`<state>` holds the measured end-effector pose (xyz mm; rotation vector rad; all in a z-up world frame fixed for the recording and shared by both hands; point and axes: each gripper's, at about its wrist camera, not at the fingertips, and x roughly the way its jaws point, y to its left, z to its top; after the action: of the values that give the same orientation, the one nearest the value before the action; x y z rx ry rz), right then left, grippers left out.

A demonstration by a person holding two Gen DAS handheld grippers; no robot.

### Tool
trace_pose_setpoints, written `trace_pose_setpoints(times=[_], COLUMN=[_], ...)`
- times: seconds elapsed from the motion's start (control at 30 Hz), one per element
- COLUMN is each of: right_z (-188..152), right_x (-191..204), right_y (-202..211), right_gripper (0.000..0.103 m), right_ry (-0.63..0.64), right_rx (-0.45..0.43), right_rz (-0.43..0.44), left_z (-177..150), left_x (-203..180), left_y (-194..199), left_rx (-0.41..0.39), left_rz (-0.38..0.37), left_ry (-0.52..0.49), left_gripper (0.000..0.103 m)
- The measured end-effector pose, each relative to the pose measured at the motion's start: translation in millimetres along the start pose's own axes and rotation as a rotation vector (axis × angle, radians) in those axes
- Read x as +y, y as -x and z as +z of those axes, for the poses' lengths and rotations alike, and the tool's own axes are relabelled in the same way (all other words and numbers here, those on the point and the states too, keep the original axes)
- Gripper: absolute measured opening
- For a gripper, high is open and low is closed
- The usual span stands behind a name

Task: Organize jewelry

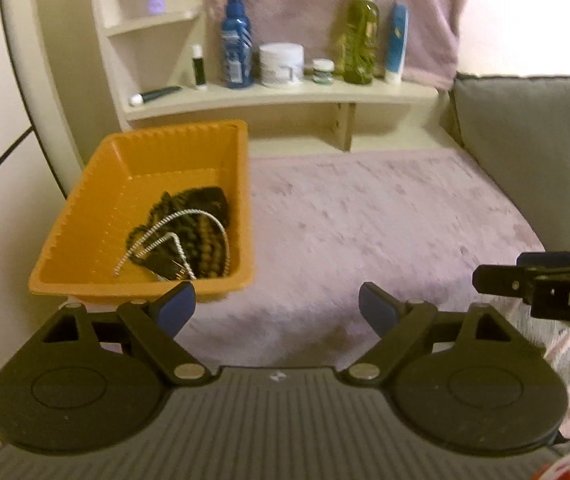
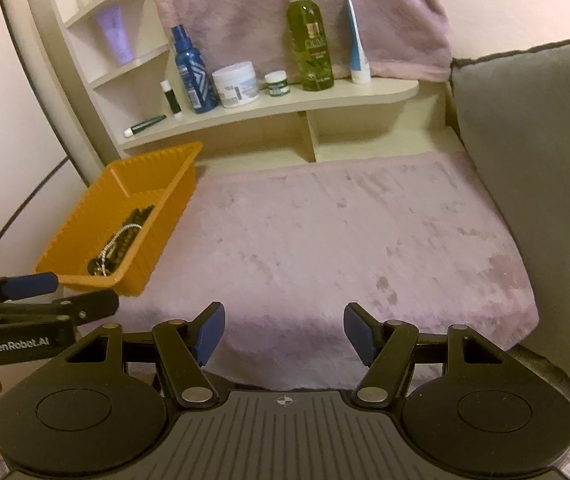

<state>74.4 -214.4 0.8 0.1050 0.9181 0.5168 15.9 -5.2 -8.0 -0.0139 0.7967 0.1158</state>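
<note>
**Jewelry sitting in the tray, both grippers empty**

Nearest the cameras, the left gripper [image 1: 277,306] is hovering with its blue-padded fingers spread wide and holding nothing; its left pad is sitting just at the near rim of the orange tray [image 1: 85,216]. The right gripper [image 2: 284,330] is likewise gaping wide and gripping nothing, poised above the pink plush mat [image 2: 345,232].

The jewelry is lying bunched in the tray's near right corner: dark beaded necklaces [image 1: 193,216] with a silver chain [image 1: 173,236] draped over them. No loose piece is showing on the mat, so the gathering appears done or close to it; whether sorting within the tray is still wanted cannot be told.

Nothing is standing between the grippers and the tray. To the right, a grey cushion [image 2: 533,184] is bordering the mat. Farther back, a cream shelf [image 2: 285,108] is carrying a blue spray bottle [image 2: 191,72], a white jar [image 2: 236,84], a small jar [image 2: 278,83], a green olive spray bottle [image 2: 311,40] and a white-and-blue tube [image 2: 357,46], well clear of the work.
</note>
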Motion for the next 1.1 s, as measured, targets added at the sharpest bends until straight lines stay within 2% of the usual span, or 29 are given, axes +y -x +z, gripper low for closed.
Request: trace_pose_setpoints(times=[0.23,1.1], right_z=[-6.3,-6.6], right_x=[-7.3,-5.1], right_y=[-5.7,-6.4], right_gripper=[0.066,0.066], right_ry=[-0.025,-0.013], right_rx=[0.049,0.051], right_rz=[-0.006,-0.006], left_z=[-1.5,-0.2], left_x=[-4.1,-13.8], left_y=[-7.3,-8.9], left_rx=[0.034,0.04], left_rz=[-0.006,-0.036], left_ry=[0.005,-0.015], left_gripper=[0.088,0.087])
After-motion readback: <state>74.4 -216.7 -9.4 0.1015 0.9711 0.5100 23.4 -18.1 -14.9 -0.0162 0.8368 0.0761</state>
